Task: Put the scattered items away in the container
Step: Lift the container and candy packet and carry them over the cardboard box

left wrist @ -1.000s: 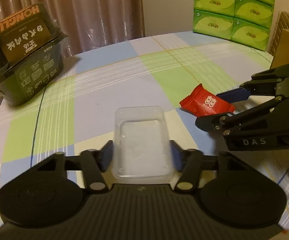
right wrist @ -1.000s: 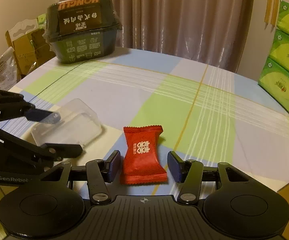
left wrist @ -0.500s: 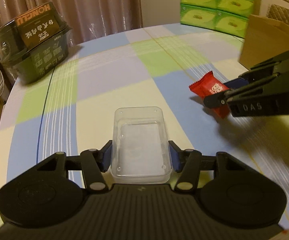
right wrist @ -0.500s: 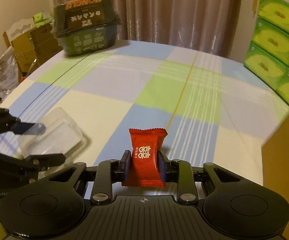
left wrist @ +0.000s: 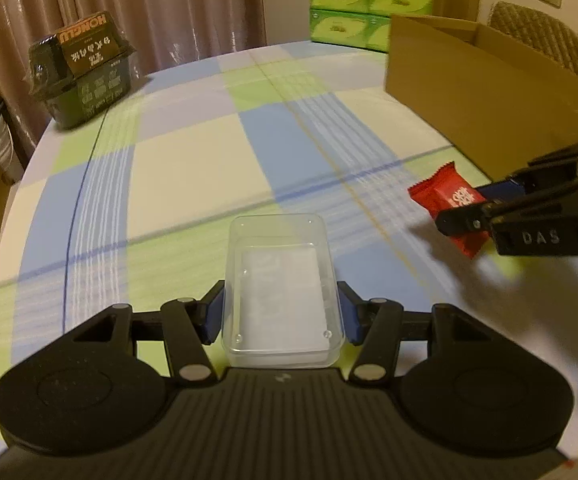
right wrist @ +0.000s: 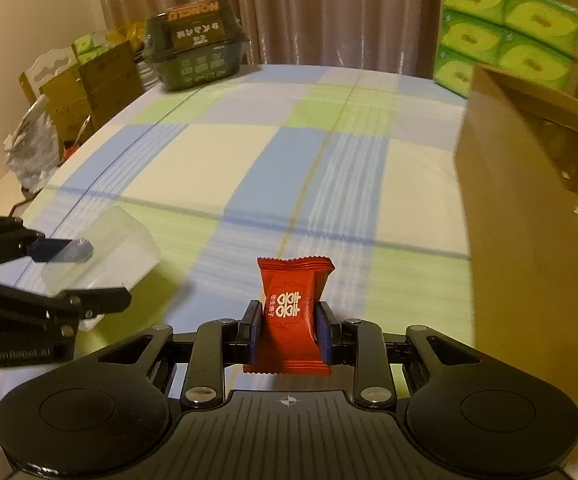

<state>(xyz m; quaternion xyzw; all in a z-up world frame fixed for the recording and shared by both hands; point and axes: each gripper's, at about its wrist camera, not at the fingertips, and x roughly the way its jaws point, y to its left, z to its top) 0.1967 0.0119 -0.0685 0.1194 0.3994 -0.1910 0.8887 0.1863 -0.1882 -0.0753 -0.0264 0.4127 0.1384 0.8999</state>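
My left gripper [left wrist: 281,316] is shut on a clear plastic tray [left wrist: 281,284], its blue pads pressed against both long sides, and holds it above the checked tablecloth [left wrist: 193,168]. My right gripper [right wrist: 289,330] is shut on a red candy packet [right wrist: 291,308], held upright above the cloth. In the left wrist view the red candy packet [left wrist: 447,198] and the right gripper [left wrist: 489,204] hang at the right. In the right wrist view the clear plastic tray [right wrist: 109,252] and the left gripper [right wrist: 85,272] show at the left. An open cardboard box [left wrist: 485,92] stands on the table's right side.
A dark green packaged food tub [left wrist: 85,68] sits at the table's far left edge. Stacked green tissue packs [left wrist: 369,0] stand behind the box by the wall. Cardboard boxes and a plastic bag [right wrist: 33,144] lie beyond the table's left edge. Curtains hang at the back.
The right gripper closed on the red candy packet and lifted it. Both grippers drew back from the far table and rose, tray still held; the cardboard box has come into view.
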